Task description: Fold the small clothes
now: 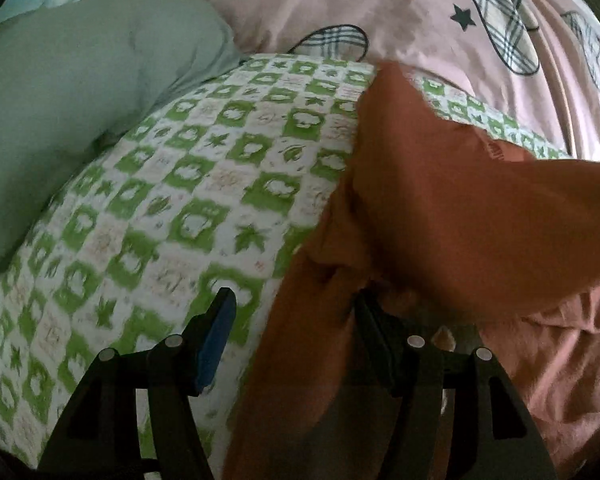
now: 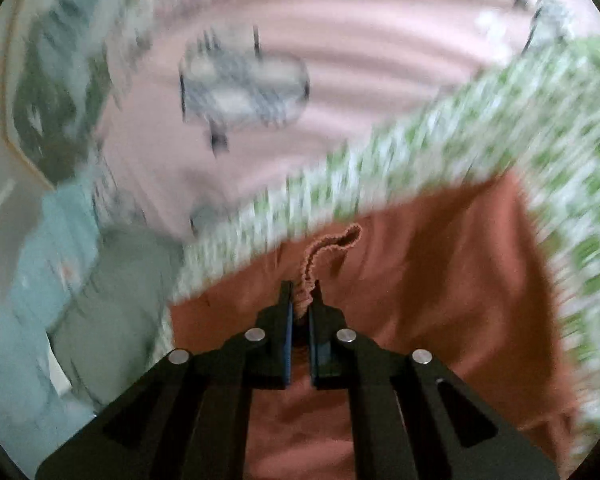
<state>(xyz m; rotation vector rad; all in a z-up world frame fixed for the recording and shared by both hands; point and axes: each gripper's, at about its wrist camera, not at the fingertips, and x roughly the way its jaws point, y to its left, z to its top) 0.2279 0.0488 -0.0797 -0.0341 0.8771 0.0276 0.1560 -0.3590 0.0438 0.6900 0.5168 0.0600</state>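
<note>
The right gripper (image 2: pixel 302 292) pinches a gathered edge of the rust-orange garment (image 2: pixel 440 280) over the green-checked sheet (image 1: pixel 204 184), while the left gripper (image 1: pixel 296 300) stands open, gripping nothing.

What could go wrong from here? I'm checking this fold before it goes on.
1. The right gripper pinches only a thin bunched edge of the orange garment; it may slip out.
2. The left gripper is open, with one finger hidden under a fold, so it could snag.
3. Lifted by one pinch, the cloth droops over the green checked sheet and may fold unevenly.
</note>
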